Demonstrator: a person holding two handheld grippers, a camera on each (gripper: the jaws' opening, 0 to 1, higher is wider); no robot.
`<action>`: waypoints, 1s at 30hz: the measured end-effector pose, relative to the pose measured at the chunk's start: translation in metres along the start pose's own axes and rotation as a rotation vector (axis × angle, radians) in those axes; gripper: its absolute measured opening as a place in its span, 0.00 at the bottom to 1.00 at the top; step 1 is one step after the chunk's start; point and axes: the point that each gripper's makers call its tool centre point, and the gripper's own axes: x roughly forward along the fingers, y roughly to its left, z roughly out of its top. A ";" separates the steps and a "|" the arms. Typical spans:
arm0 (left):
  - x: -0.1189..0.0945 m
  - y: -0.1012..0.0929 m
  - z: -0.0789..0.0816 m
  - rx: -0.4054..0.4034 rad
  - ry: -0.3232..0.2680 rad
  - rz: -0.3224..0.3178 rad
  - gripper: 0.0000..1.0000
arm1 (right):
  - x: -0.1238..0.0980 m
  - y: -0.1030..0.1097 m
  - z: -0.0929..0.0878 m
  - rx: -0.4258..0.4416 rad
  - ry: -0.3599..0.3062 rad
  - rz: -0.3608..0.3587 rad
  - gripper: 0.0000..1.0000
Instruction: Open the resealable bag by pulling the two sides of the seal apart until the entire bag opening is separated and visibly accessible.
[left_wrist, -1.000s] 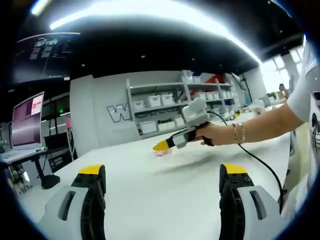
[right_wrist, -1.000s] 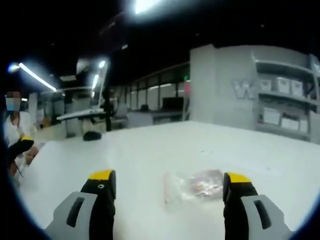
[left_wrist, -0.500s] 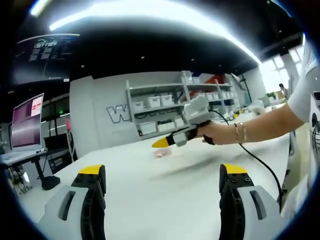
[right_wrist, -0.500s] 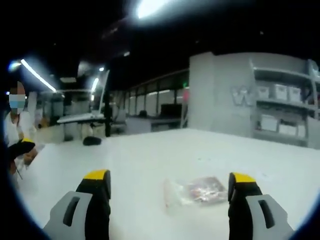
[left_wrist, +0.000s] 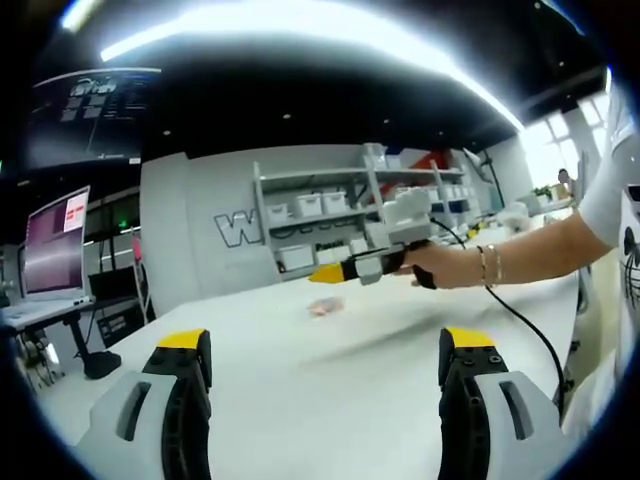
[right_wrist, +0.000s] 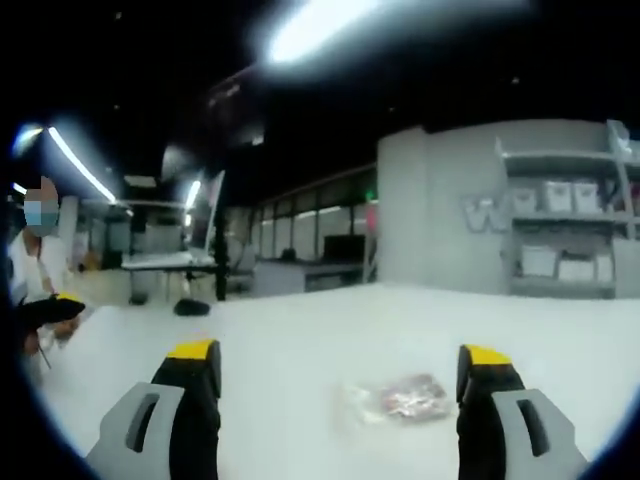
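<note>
Thin clear plastic bag (right_wrist: 395, 400) judged light, limp, slippery; seal lips to be pinched by both wide-open, empty grippers

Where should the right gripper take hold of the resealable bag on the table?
Probably at the pale, empty end of the resealable bag, left of the reddish contents in the right gripper view. The bag lies flat on the white table, so come in low from the near side. The seal is too blurred to locate. The right gripper is open.
</note>
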 end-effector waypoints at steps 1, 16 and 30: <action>0.000 0.000 0.000 0.000 -0.001 0.000 0.93 | -0.001 -0.002 0.003 0.003 -0.014 -0.003 1.00; -0.003 -0.002 0.002 -0.015 -0.013 -0.004 0.95 | -0.053 -0.010 0.070 0.075 -0.273 0.063 1.00; -0.006 0.004 0.005 -0.012 -0.045 0.021 1.00 | -0.088 0.011 0.089 0.132 -0.387 0.111 1.00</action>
